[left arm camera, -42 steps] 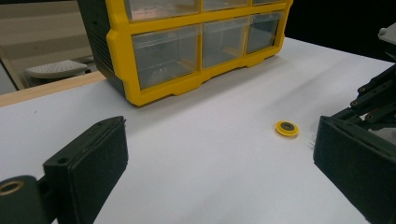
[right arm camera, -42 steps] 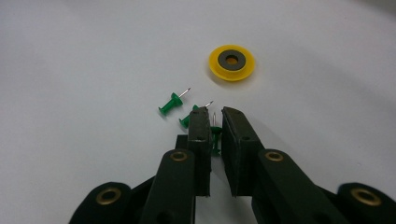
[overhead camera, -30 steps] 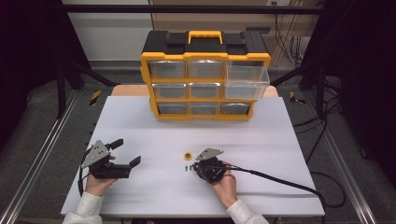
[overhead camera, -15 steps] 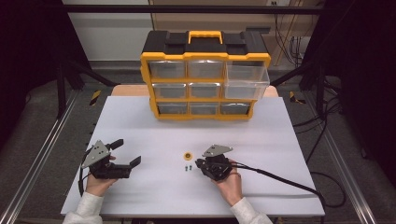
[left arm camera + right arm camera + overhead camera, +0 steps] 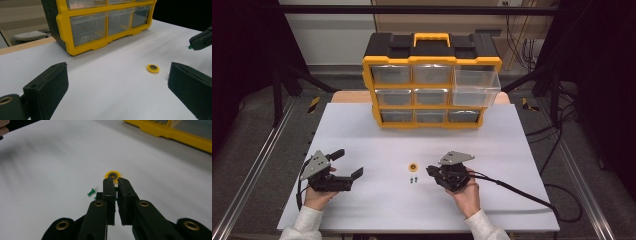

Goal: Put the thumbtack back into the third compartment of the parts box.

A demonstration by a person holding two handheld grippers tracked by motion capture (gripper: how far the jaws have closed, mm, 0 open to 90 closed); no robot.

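on the white table, near its front, the right gripper had its jaws nearly together on a small green push pin, a judged pick-up; another green push pin and a yellow ring-shaped washer lay beside; next, carry it to the yellow-framed organiser's pulled-out clear drawer, contents unclear; left gripper stood wide, empty.

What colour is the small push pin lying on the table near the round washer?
Green. The push pin shows best in the right gripper view, left of the yellow washer.
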